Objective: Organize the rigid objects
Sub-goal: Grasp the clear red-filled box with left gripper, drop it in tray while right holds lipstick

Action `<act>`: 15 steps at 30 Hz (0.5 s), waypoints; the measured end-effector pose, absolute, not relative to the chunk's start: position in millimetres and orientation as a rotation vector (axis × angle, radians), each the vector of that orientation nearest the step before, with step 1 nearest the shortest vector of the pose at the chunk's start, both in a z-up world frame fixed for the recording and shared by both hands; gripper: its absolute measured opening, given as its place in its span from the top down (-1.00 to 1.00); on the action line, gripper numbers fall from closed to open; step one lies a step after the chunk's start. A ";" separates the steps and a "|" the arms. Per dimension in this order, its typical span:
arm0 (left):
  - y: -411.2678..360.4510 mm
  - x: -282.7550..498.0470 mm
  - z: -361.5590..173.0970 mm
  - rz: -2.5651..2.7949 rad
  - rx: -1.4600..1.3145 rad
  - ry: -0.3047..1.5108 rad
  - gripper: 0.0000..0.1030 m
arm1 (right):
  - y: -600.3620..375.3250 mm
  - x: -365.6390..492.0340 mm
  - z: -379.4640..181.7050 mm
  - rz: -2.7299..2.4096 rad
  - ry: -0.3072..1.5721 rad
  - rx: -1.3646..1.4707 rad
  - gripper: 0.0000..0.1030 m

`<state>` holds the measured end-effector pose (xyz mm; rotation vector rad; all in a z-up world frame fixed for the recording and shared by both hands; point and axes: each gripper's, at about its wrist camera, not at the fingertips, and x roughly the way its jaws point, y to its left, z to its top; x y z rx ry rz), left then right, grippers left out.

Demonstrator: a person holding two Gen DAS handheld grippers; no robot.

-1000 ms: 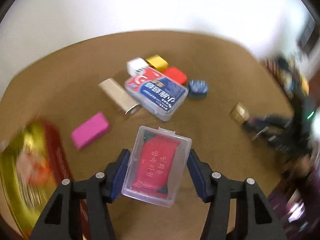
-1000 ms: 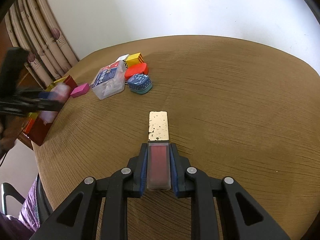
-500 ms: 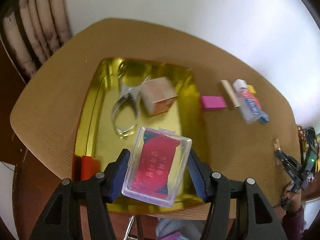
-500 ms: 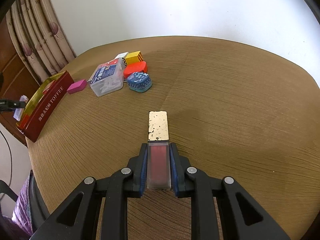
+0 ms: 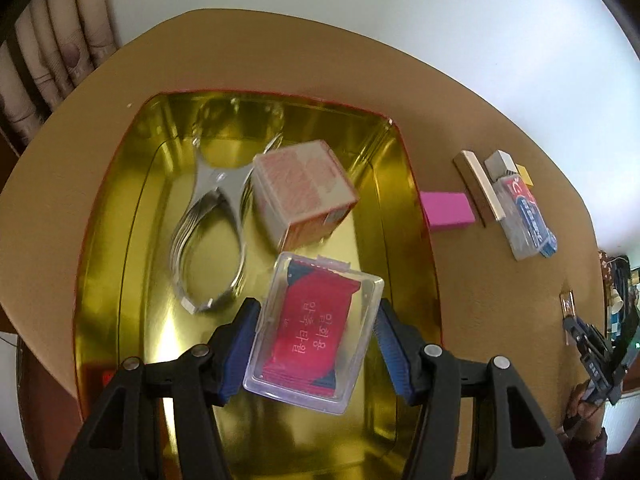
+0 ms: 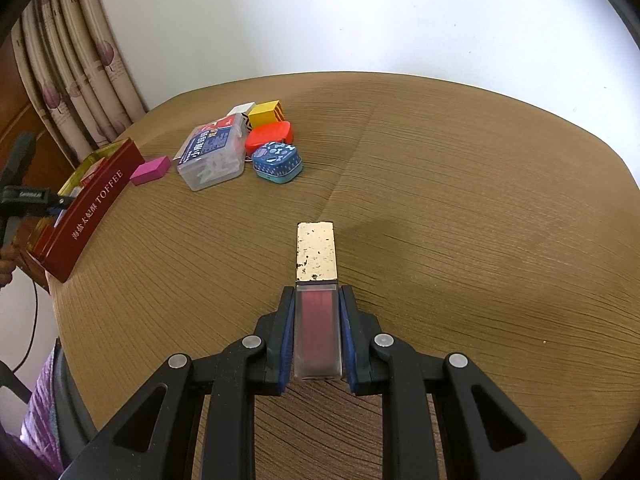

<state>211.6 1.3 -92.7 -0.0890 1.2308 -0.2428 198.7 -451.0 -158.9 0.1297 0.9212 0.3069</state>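
While our left gripper (image 5: 318,336) hangs over the open gold toffee tin (image 5: 120,216), its jaws are clamped on the long sides of a clear plastic case (image 5: 314,334) with a red card inside. The case is tilted and clear of the tin's floor, just in front of the small orange-sided box (image 5: 304,192) and beside the metal clip (image 5: 212,236) already lying in the tin.

We judge the step in hand to be the drop-off: the case is carried over the tin and not yet set down. Next we should lower it toward the bare gold floor nearest us, level it, and only then part the jaws, so it neither lands on the box nor tips against the clip.

Our right gripper (image 6: 318,332) is closed tight on a slim red tube with a worn gold cap (image 6: 315,252), low over the round wooden table (image 6: 460,200), well apart from the tin. Its turn comes after. Left on the table are the pink block (image 6: 150,170), floss-pick box (image 6: 212,156), blue tin (image 6: 278,160) and orange case (image 6: 270,136).
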 end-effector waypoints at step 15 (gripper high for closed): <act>-23.1 260.2 -104.4 -0.145 0.028 1.233 -0.16 | -451.0 199.0 -159.3 0.309 0.918 0.133 0.65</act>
